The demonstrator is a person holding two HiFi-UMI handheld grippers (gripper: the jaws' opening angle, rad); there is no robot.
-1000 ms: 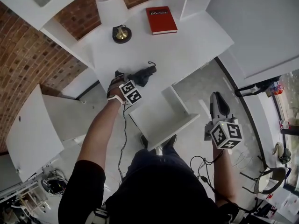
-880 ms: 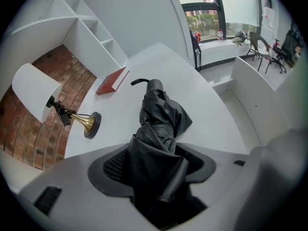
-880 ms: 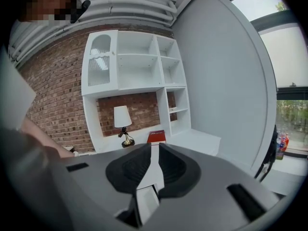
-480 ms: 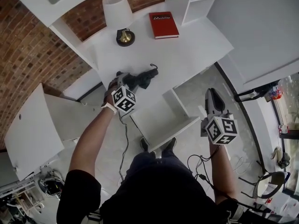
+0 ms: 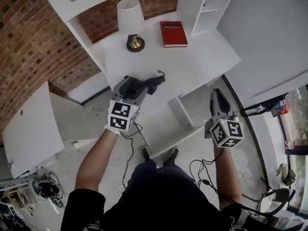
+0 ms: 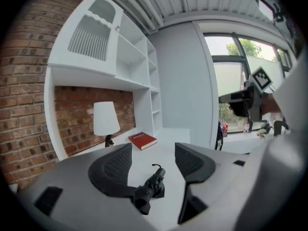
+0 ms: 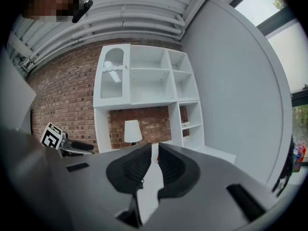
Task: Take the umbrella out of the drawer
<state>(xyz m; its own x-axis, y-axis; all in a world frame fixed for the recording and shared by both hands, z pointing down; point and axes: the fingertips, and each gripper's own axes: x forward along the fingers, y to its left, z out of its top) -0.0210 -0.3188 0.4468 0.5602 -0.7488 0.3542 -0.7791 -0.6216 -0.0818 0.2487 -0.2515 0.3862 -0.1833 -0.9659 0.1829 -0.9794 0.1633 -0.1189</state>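
The black folded umbrella (image 5: 153, 83) lies on the white desk top (image 5: 192, 57), its strap loop towards the back. My left gripper (image 5: 133, 84) hovers above its near end, not touching it. In the left gripper view the umbrella (image 6: 151, 189) rests on the desk below my wide-open left gripper (image 6: 153, 150), whose jaws have just been opening. The open drawer (image 5: 180, 134) sticks out under the desk edge. To its right my right gripper (image 5: 216, 93) hangs in the air; its jaws (image 7: 155, 150) have just been closing to a thin gap, with nothing between them.
A white lamp (image 5: 131, 20) and a red book (image 5: 173, 32) stand at the back of the desk, beside white shelves (image 5: 207, 4). A white cabinet door (image 5: 29, 124) hangs open at the left. Cables (image 5: 130, 153) trail on the floor by the person's feet.
My left gripper has lifted away from the umbrella and rolled, coming back towards the person. The umbrella stays on the desk. My right gripper has risen a little.
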